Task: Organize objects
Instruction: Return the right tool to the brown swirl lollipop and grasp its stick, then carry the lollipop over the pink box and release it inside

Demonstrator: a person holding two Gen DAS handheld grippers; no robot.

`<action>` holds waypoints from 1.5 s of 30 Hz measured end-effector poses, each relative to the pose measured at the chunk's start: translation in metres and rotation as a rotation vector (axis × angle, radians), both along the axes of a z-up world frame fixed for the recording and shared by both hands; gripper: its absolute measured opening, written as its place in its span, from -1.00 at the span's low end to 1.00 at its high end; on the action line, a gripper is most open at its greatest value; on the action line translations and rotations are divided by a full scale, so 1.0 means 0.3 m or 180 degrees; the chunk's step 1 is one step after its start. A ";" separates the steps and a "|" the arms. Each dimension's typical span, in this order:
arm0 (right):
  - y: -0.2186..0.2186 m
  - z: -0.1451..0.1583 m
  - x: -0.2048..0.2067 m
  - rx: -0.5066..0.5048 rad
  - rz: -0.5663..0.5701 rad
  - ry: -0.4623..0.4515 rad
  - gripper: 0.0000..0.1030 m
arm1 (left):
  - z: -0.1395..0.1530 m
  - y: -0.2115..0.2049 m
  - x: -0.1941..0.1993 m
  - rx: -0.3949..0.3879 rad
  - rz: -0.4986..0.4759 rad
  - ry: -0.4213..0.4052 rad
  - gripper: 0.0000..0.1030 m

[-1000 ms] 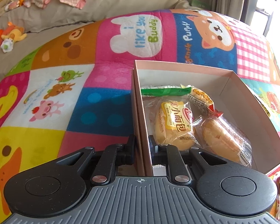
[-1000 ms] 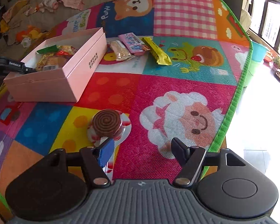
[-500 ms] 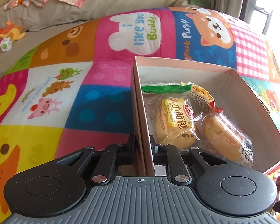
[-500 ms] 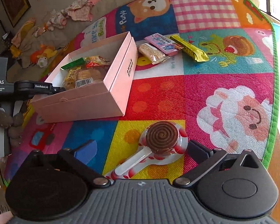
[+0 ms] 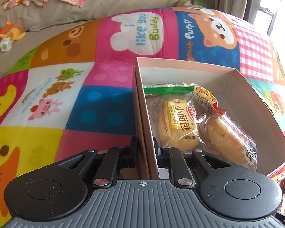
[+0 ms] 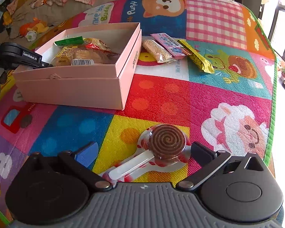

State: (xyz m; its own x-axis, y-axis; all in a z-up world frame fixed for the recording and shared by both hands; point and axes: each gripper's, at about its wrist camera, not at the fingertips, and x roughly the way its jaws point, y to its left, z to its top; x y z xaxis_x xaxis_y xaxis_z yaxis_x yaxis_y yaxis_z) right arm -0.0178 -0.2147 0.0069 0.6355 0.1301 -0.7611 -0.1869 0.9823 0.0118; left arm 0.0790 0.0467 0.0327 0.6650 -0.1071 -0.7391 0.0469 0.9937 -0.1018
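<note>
Pink cardboard box (image 6: 89,79), left of centre in the right wrist view, already held two bread rolls (image 5: 178,125), a green packet (image 5: 167,90) and another snack. The left gripper (image 5: 145,150) clamped the box's side wall. Outstanding: three snack bars (image 6: 178,51) on the mat (image 6: 209,98) at upper centre, and the swirl lollipop (image 6: 167,142) at bottom centre, lying untouched between the right gripper (image 6: 144,152)'s jaws, which had just opened wide.

one box (image 6: 70,87), one lollipop (image 6: 167,144), three loose snack bars (image 6: 157,51)
</note>
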 end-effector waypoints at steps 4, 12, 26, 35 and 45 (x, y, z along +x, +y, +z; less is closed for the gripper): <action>0.005 -0.004 -0.001 -0.0001 -0.0074 -0.0026 1.00 | 0.001 0.001 0.001 -0.0011 0.0006 0.0011 -0.69; 0.008 -0.004 -0.007 -0.0007 -0.0078 -0.0065 1.00 | 0.004 0.000 0.003 0.0007 0.0003 0.0040 -0.69; 0.007 -0.010 -0.025 0.0000 -0.0015 -0.0149 1.00 | 0.003 -0.002 -0.001 -0.0008 -0.0009 0.0038 -0.69; -0.021 0.019 -0.058 0.0004 0.0084 -0.0315 0.01 | 0.002 0.000 -0.002 -0.0009 -0.0012 0.0037 -0.68; -0.015 0.088 -0.130 -0.0057 0.0215 -0.0236 -0.12 | 0.003 -0.003 -0.006 -0.0015 -0.0016 0.0030 -0.67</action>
